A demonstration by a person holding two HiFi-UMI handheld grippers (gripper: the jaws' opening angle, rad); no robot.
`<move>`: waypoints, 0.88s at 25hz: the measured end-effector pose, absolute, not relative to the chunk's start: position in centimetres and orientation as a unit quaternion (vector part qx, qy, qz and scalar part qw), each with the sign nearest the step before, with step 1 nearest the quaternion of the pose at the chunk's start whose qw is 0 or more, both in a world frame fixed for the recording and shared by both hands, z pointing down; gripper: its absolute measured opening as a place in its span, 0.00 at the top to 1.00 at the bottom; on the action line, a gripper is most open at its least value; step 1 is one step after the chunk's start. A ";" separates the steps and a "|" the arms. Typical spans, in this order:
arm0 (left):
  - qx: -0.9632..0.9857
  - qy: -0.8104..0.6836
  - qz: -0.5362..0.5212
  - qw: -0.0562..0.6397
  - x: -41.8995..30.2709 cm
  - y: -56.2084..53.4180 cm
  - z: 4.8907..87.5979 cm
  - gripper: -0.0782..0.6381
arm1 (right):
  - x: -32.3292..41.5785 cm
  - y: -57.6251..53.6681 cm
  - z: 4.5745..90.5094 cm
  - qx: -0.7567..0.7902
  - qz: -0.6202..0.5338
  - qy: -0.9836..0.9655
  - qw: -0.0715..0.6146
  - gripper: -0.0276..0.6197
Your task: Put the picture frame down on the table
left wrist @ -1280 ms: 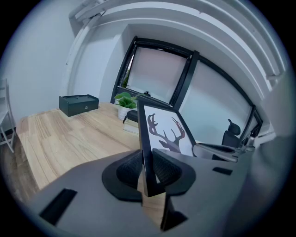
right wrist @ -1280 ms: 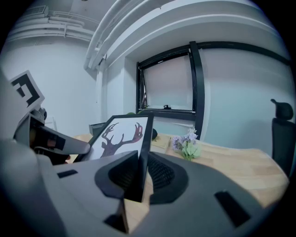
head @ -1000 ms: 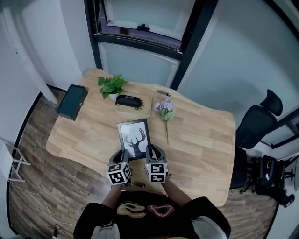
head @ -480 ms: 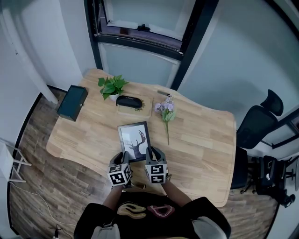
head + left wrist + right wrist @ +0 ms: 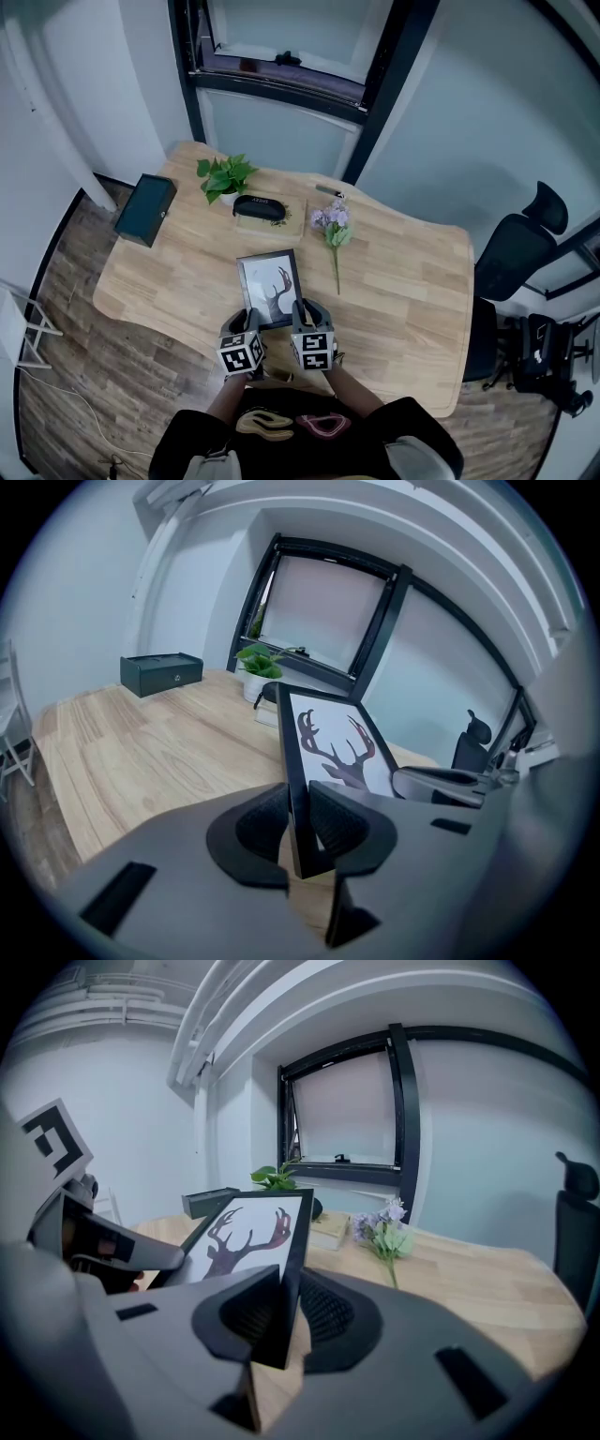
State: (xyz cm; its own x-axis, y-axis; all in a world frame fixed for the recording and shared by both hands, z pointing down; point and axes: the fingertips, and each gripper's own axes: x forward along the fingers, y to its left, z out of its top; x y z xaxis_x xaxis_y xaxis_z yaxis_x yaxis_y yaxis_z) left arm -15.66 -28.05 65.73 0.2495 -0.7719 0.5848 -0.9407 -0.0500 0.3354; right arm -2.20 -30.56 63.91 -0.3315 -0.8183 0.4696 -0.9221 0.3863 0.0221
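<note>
A black picture frame [image 5: 271, 288] with a deer-antler print is held above the wooden table [image 5: 403, 281], tilted with its far edge up. My left gripper [image 5: 247, 320] is shut on the frame's near left corner [image 5: 298, 817]. My right gripper [image 5: 302, 314] is shut on its near right corner [image 5: 281, 1307]. In the left gripper view the frame [image 5: 328, 742] rises between the two jaw pads; in the right gripper view the frame [image 5: 248, 1232] does the same.
On the table stand a potted green plant [image 5: 225, 173], a black case [image 5: 259, 206] on a wooden board, a sprig of purple flowers [image 5: 333, 228] and a dark green box [image 5: 145, 208] at the left end. An office chair [image 5: 520, 239] stands to the right.
The frame has shifted slightly away from me and down toward the table, with both grippers still holding its near corners.
</note>
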 end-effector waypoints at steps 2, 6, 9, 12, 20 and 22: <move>0.713 -0.600 0.126 0.341 -15.7 -28.1 65.9 0.78 | -2.1 -30.7 64.3 0.541 0.124 -0.806 0.206 0.84; 0.710 -0.600 0.130 0.346 -15.5 -28.1 66.5 0.78 | -2.1 -30.6 64.6 0.538 0.131 -0.805 0.213 0.84; 0.708 -0.598 0.133 0.351 -15.4 -28.1 66.9 0.78 | -2.0 -30.5 64.9 0.538 0.134 -0.802 0.221 0.84; 0.708 -0.597 0.137 0.351 -15.4 -28.2 67.1 0.78 | -1.9 -30.6 65.4 0.540 0.136 -0.800 0.223 0.84; 0.705 -0.595 0.144 0.358 -15.4 -28.2 67.9 0.78 | -1.9 -30.7 66.4 0.538 0.140 -0.798 0.232 0.84; 0.703 -0.596 0.147 0.359 -15.4 -28.2 68.2 0.78 | -2.0 -30.7 66.5 0.537 0.144 -0.797 0.236 0.84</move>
State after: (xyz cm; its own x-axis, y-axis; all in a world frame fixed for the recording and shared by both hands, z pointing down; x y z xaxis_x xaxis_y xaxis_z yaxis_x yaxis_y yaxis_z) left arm -15.43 -28.23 68.18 0.2461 -0.7326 0.6346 -0.9438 -0.0320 0.3290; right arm -2.02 -30.72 66.54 -0.3124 -0.7884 0.5299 -0.9239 0.3820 0.0237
